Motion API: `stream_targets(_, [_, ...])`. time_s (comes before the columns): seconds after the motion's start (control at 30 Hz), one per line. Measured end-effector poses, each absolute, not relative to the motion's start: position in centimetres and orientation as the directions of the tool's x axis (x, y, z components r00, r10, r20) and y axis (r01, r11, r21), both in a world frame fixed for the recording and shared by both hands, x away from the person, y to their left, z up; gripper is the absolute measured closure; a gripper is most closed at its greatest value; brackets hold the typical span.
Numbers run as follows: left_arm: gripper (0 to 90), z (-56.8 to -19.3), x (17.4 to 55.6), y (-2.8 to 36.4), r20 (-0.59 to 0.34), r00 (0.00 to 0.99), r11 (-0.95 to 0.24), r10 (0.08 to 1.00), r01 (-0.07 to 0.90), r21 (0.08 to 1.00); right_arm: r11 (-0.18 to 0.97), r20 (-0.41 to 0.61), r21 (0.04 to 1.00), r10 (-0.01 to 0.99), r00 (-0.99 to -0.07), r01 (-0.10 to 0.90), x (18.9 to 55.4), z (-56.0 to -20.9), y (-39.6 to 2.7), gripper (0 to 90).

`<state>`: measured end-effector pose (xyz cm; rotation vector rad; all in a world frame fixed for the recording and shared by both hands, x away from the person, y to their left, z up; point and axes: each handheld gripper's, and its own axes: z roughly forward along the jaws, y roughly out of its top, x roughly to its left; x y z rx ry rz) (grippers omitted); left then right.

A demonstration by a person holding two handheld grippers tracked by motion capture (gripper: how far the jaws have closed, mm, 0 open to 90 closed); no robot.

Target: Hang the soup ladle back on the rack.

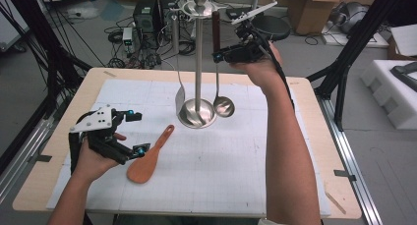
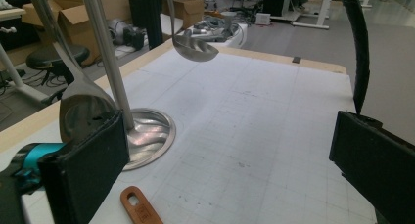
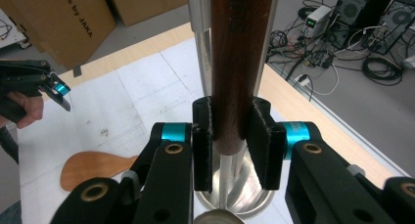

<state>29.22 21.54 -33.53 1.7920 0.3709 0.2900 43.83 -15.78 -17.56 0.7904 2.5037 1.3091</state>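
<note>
right gripper (image 1: 216, 54): jaws clamping ladle (image 1: 217, 36) by its wooden handle, beside stand (image 1: 197, 63) near worktop's (image 1: 305, 136) far edge | left gripper (image 1: 137, 133): jaws standing apart, resting near left edge beside wooden spatula (image 1: 147, 161)

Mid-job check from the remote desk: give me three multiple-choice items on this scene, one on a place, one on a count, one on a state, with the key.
1. Where does the wooden spatula lie?
A. on the white mat beside the left gripper
B. on the stand's base
C. on the floor

2. How many utensils hang at the metal stand?
A. none
B. two
C. five

3. What is the state of the right gripper?
A. open, holding nothing
B. resting on the mat
C. shut on the ladle

Key: 1 A, it lies flat on the mat near the left jaws. 2 B, the ladle and a steel turner. 3 C, the jaws clamp its dark wooden handle.
</note>
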Motion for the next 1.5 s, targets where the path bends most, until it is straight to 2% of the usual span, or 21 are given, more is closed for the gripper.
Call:
stream_targets(0.37, [1.8,-33.5,29.1,21.6,0.004,0.917,-0.229,0.398,0.095,0.969,0.464,0.071,0.804,0.544,-0.836,0.371,44.1,-17.6,-15.4,72.1])
stream_targets(0.5, [1.7,-33.5,29.2,21.5,0.005,0.918,-0.231,0.396,0.094,0.968,0.445,0.053,0.817,0.574,-0.817,0.366,43.9,-17.4,-15.6,55.3])
stream_targets(0.8, [1.7,-33.5,29.2,21.5,0.004,0.918,-0.232,0.397,0.096,0.968,0.427,0.026,0.846,0.567,-0.823,0.321,42.4,-17.3,-17.2,36.7])
stream_targets(0.9, [1.7,-33.6,29.2,21.5,0.005,0.918,-0.235,0.397,0.097,0.967,0.418,0.035,0.851,0.56,-0.828,0.319,41.8,-17.6,-18.0,35.7])
stream_targets(1.23, [1.7,-33.9,29.4,20.8,0.003,0.921,-0.258,0.389,0.106,0.96,0.415,0.016,0.86,0.562,-0.827,0.298,39.0,-19.3,-21.3,23.5])
stream_targets(1.5, [1.7,-33.9,29.4,21.1,-0.002,0.923,-0.245,0.385,0.104,0.964,0.382,0.013,0.88,0.573,-0.819,0.281,37.1,-21.1,-23.8,20.5])
